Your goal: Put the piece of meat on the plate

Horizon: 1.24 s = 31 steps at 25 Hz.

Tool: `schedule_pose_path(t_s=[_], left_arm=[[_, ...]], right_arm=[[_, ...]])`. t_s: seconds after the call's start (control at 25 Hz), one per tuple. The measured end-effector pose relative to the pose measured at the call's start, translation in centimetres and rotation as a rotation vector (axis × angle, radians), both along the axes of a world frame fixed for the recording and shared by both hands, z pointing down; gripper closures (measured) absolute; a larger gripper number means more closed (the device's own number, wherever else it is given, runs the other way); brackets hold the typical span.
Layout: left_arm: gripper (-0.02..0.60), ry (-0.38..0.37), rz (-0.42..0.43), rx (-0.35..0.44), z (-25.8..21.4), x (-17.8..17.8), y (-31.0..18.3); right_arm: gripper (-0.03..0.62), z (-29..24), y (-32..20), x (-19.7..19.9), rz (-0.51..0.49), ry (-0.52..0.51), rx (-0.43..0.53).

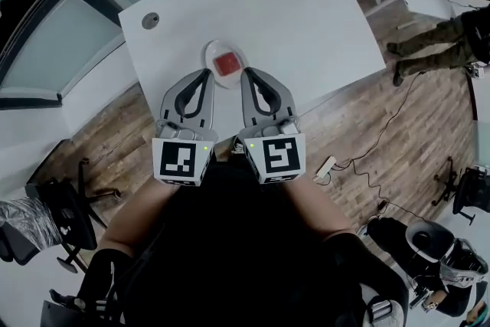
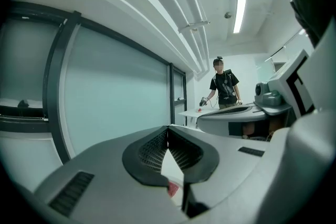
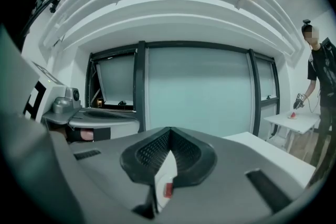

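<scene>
Head view shows the piece of meat point(image 1: 227, 64) lying on the plate point(image 1: 209, 54) on the white table point(image 1: 306, 19), so the task looks done.

Left gripper view: the left gripper point(image 2: 168, 131) is pressed together, empty.

Right gripper view: the right gripper point(image 3: 169, 134) is also pressed together, holding nothing.

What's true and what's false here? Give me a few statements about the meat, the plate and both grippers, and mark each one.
1. The piece of meat lies on the plate. True.
2. The right gripper is gripping the meat. False: its jaws are shut on nothing, and it is off the plate.
3. The left gripper has its jaws together. True.
4. The plate sits on the floor. False: it rests on the white table.
</scene>
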<state>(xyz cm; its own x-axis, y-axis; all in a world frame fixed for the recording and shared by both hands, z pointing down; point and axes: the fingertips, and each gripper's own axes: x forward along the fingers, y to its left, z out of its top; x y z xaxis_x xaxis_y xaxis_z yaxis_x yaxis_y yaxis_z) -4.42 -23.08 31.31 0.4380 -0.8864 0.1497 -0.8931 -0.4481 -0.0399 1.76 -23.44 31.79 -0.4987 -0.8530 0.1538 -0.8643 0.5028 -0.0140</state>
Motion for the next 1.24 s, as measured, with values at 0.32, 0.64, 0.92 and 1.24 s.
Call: schedule_pose_path(t_s=[0.32,0.64,0.92,1.24], left_arm=[[0.578,0.011,-0.025,0.089,-3.3,1.7,2.1],[0.578,0.031,-0.061,0.130,-4.8,2.9,3.6],[0.578,0.017,-0.080,0.160,-5.3,3.3,4.5],[0.578,0.011,-0.095,0.174,-5.7,3.0,4.9]], right_arm=[[0.591,-3.5,1.8,1.6,-0.023,-0.001,0.109],[0.591,-5.0,3.1,2.6,-0.059,-0.007,0.177],[0.591,-5.9,4.0,2.7,-0.073,-0.018,0.207],[0.591,-6.5,4.5,2.6,-0.082,-0.031,0.233]])
